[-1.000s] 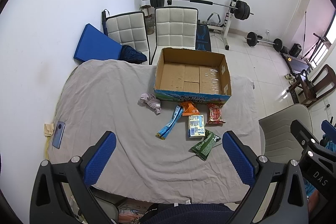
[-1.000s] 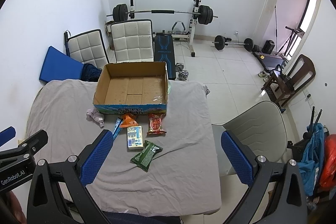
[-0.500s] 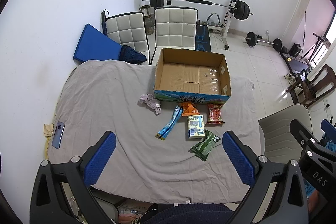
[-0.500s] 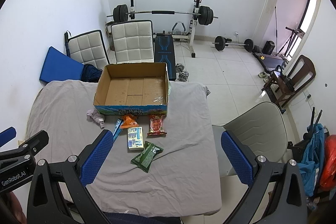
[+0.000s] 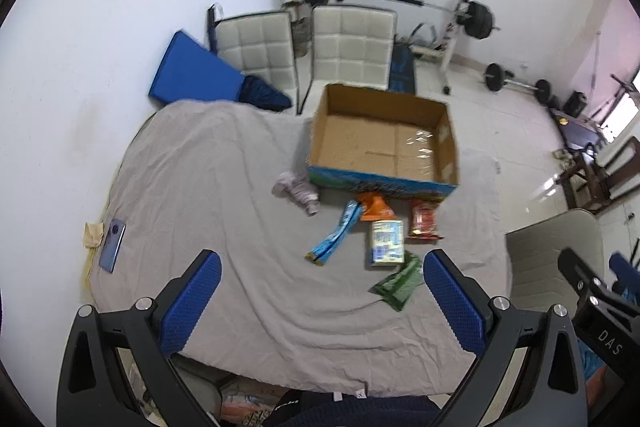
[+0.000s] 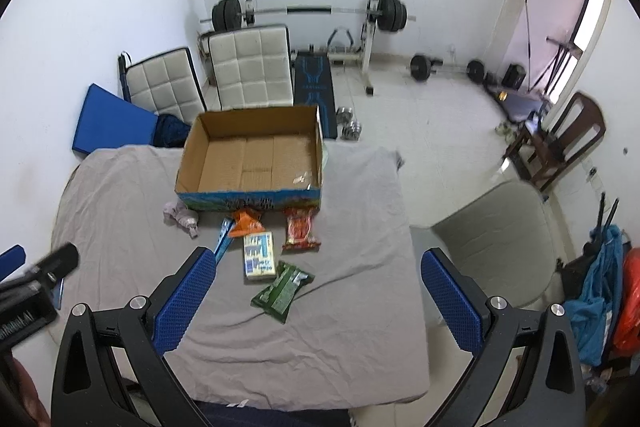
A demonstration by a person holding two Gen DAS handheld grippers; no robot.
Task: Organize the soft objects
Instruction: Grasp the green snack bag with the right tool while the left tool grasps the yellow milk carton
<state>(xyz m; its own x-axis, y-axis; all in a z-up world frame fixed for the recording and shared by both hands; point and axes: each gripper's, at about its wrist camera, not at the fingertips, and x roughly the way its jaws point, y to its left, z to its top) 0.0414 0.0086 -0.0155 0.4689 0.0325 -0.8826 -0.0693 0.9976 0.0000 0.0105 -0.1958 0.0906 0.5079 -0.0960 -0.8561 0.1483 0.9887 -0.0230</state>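
Observation:
An open, empty cardboard box (image 5: pixel 384 143) (image 6: pixel 252 159) stands on the grey-covered table (image 5: pixel 208 187). In front of it lie a crumpled pale cloth (image 5: pixel 298 189) (image 6: pixel 182 217), a blue stick packet (image 5: pixel 334 237), an orange packet (image 5: pixel 374 209) (image 6: pixel 247 221), a red packet (image 5: pixel 424 223) (image 6: pixel 300 229), a white and blue packet (image 5: pixel 386 243) (image 6: pixel 259 255) and a green packet (image 5: pixel 400 281) (image 6: pixel 282 291). My left gripper (image 5: pixel 320 301) and right gripper (image 6: pixel 316 299) are both open and empty, held high above the table's near side.
A phone (image 5: pixel 113 245) lies near the table's left edge. A beige chair (image 6: pixel 496 243) stands to the right of the table. Two white padded chairs (image 6: pixel 248 67) and a blue mat (image 5: pixel 192 75) stand behind it, with a barbell rack (image 6: pixel 312 11) beyond.
Both views have shifted slightly and blurred: the grippers have moved a little forward and down towards the table. Nothing on the table has moved.

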